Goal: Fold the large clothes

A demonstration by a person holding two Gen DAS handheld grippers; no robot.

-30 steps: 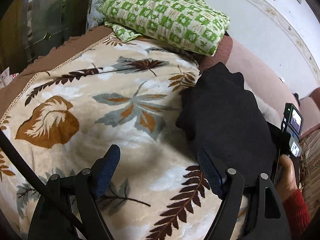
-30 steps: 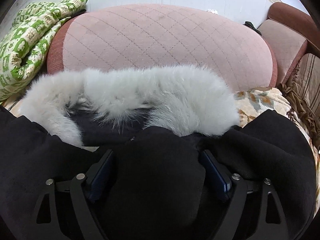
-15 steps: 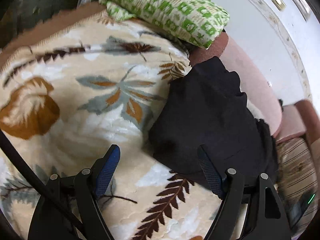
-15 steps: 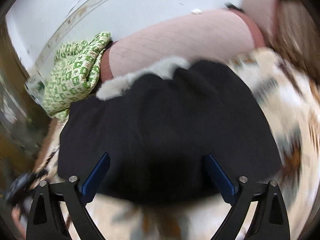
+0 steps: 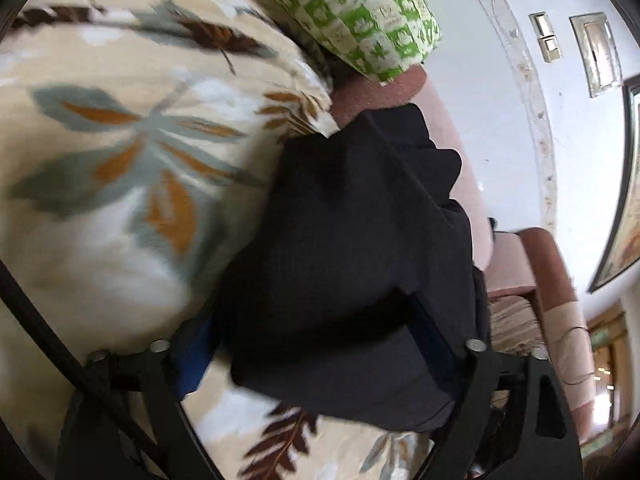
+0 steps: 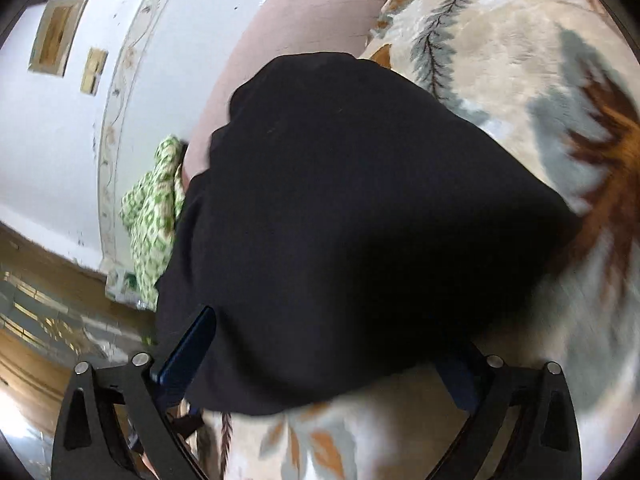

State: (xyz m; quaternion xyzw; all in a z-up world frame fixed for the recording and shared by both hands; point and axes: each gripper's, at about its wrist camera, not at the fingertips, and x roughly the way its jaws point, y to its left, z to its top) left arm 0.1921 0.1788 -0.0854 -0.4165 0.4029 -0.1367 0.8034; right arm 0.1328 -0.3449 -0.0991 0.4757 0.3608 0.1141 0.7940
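Lying folded into a dark bundle, the black coat (image 5: 352, 248) sits on the leaf-print blanket (image 5: 120, 160), its far edge against the pink cushion (image 5: 468, 184).

Left tongs (image 5: 316, 352): jaws spread wide, blue pads on either side of the coat's near end. Fabric fills the gap between them and covers most of the right pad. Cannot tell whether the pads actually press the cloth or just straddle it.

Right tongs (image 6: 320, 360): also spread wide. Left blue pad (image 6: 188, 352) shows beside the coat's near edge; the right one is mostly hidden under the fabric. The coat (image 6: 352, 216) drapes over the gap here too. Contact unclear, no pinch visible.

Both views are tilted and motion-blurred.

Green checked quilt (image 5: 360, 12) is bunched at the head of the blanket, beyond the coat, resting partly on the pink cushion. In the right wrist view the same quilt (image 6: 154, 216) shows just past the coat's left side, next to the white wall (image 6: 60, 140). Blanket (image 6: 520, 60) extends to the right of the coat.
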